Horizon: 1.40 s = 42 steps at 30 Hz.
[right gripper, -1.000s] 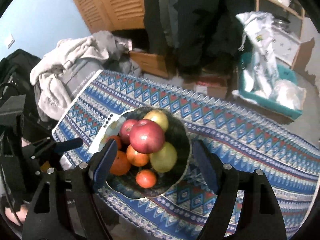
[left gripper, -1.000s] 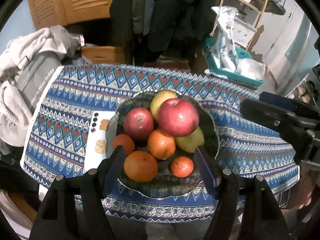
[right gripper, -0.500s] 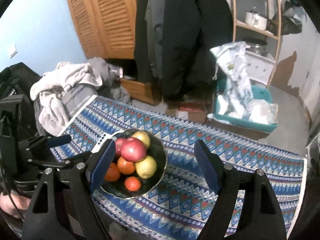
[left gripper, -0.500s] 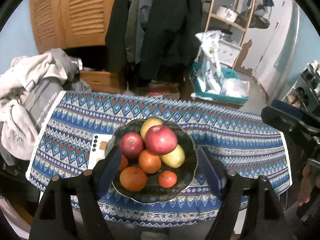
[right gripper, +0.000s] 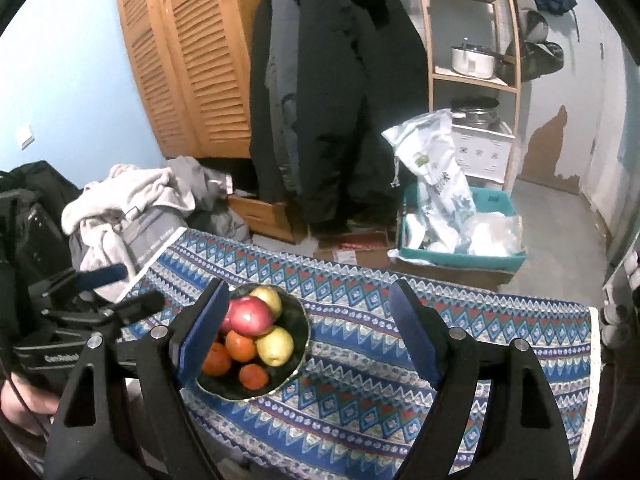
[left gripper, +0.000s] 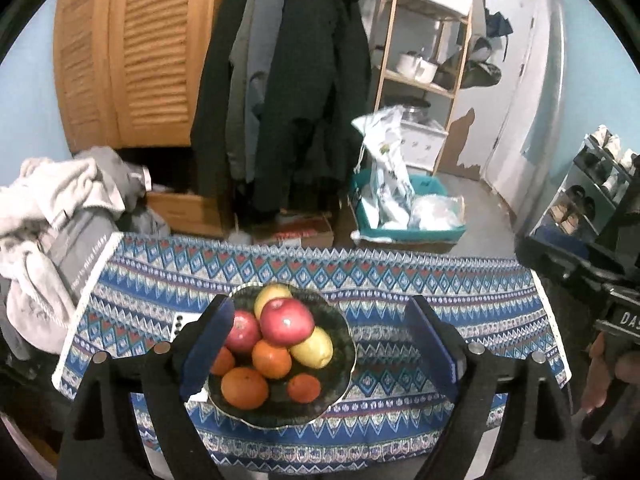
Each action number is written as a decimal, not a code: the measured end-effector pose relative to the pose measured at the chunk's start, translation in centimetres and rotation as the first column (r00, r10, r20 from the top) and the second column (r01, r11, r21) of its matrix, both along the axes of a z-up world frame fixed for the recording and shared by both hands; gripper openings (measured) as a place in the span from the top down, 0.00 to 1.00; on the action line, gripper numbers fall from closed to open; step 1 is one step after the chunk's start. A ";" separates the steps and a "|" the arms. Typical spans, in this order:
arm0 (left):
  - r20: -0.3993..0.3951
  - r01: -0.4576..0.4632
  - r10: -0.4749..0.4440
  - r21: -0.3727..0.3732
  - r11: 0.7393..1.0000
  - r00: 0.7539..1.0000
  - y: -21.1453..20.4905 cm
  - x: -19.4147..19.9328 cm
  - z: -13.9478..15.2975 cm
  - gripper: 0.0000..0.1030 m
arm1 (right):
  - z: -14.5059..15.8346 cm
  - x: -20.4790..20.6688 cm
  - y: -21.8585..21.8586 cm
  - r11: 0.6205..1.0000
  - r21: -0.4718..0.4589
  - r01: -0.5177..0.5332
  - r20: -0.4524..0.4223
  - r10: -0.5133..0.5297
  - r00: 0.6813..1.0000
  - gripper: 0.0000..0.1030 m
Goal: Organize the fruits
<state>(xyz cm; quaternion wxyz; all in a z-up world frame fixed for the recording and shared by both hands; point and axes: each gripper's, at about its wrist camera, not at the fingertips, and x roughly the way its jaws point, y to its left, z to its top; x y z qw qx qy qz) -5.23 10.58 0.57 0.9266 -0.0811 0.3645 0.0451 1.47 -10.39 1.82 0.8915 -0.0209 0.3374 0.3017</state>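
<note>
From the left wrist view, the left tongs [left gripper: 320,340] are hanging wide apart and holding nothing, above the near edge of the tabletop [left gripper: 420,292], which is wearing a patterned blue cloth. The fruits are all sitting heaped in a dark bowl [left gripper: 344,344] between the two blades: a big red apple [left gripper: 286,321] is riding on top, a second red apple [left gripper: 242,332] is lying to its left, two yellow fruits [left gripper: 314,346] are flanking it, and oranges [left gripper: 245,387] are filling the front. A white card-like object [left gripper: 181,326] is peeking out left of the bowl, mostly hidden by the blade. The fruits are looking firm, rounded and smooth, so they are likely rolling easily; taking one across its widest part seems safest, and the top apple is the one perched most loosely.

From the right wrist view, the right tongs [right gripper: 304,328] are likewise gaping wide and carrying nothing, with the bowl [right gripper: 302,330] sitting toward the left blade. The left blade is covering part of the oranges, so their count is unclear. Since the pile is already gathered in the bowl, this is fitting either a finished gathering or a heap awaiting sorting.
</note>
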 end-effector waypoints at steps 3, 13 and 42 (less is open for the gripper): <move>0.028 0.006 -0.007 0.034 0.999 1.000 -0.8 -0.2 0.6 0.09 | 0.0 -0.3 -0.6 1.000 -0.014 0.009 0.013 -0.009 1.000 0.22; 0.055 0.041 -0.045 0.066 0.997 0.998 -2.7 -0.3 1.4 0.03 | 0.1 -0.7 -1.9 0.999 -0.035 0.020 0.035 -0.019 0.999 0.21; 0.018 0.026 -0.029 0.140 0.990 0.999 -4.4 0.1 1.2 0.01 | -0.4 -0.4 -2.6 0.998 -0.057 0.029 0.023 -0.028 0.999 0.21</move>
